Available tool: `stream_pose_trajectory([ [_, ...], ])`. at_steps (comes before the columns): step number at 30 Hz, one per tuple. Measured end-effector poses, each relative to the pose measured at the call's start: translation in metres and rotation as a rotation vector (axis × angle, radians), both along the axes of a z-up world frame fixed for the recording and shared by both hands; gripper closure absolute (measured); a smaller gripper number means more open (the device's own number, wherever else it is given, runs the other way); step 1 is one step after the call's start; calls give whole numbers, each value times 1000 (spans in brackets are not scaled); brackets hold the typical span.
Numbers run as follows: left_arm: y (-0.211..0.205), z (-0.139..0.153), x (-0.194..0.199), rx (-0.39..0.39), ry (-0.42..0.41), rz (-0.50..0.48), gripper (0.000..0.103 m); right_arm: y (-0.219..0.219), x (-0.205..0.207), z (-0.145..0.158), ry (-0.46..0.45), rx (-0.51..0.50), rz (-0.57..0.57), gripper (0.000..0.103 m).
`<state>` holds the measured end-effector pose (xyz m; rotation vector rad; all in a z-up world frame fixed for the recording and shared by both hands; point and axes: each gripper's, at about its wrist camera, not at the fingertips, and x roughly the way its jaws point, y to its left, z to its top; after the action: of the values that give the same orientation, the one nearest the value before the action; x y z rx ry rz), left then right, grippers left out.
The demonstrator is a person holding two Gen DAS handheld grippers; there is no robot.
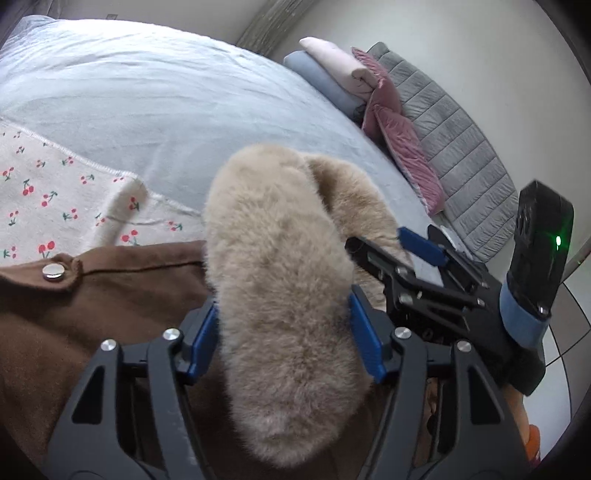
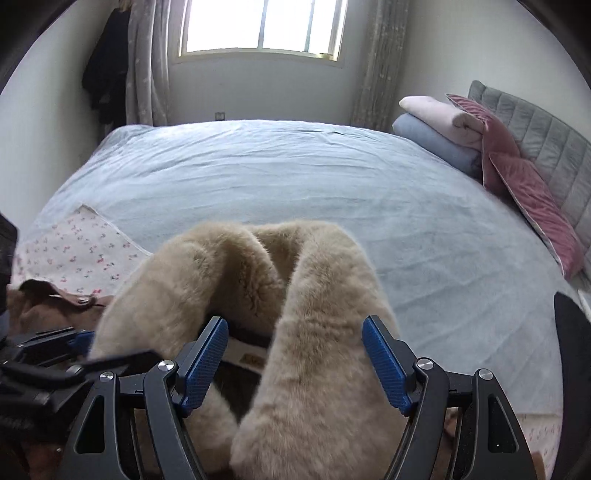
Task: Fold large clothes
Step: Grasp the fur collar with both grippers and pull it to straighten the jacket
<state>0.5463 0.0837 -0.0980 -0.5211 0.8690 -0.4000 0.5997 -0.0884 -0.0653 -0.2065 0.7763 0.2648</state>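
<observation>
A brown coat point(image 1: 110, 295) with a silver snap and a thick beige fur collar point(image 1: 280, 280) lies at the near edge of the bed. My left gripper point(image 1: 284, 343) has its blue pads on both sides of one fur roll and grips it. My right gripper point(image 2: 295, 362) straddles the other fur roll point(image 2: 325, 332); its pads stand wide and press the fur's sides. The right gripper also shows in the left wrist view point(image 1: 417, 258), close beside the left one. The coat's brown cloth shows at left in the right wrist view point(image 2: 55, 306).
A white cloth with a cherry print point(image 1: 48, 192) lies under the coat on the pale blue bedsheet point(image 2: 277, 177). Folded blue and pink blankets point(image 2: 436, 125), pink pillows point(image 2: 532, 199) and a grey headboard point(image 2: 554, 136) are at the right. A window point(image 2: 262, 26) is behind the bed.
</observation>
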Motion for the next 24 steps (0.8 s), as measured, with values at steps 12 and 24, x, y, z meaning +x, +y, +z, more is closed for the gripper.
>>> stream_pose_trajectory([
  [12, 35, 9, -7, -218, -77, -36, 89, -85, 29, -14, 187, 271, -114, 92],
  [24, 33, -39, 21, -39, -11, 161, 85, -147, 55, -72, 248, 661, -278, 93],
])
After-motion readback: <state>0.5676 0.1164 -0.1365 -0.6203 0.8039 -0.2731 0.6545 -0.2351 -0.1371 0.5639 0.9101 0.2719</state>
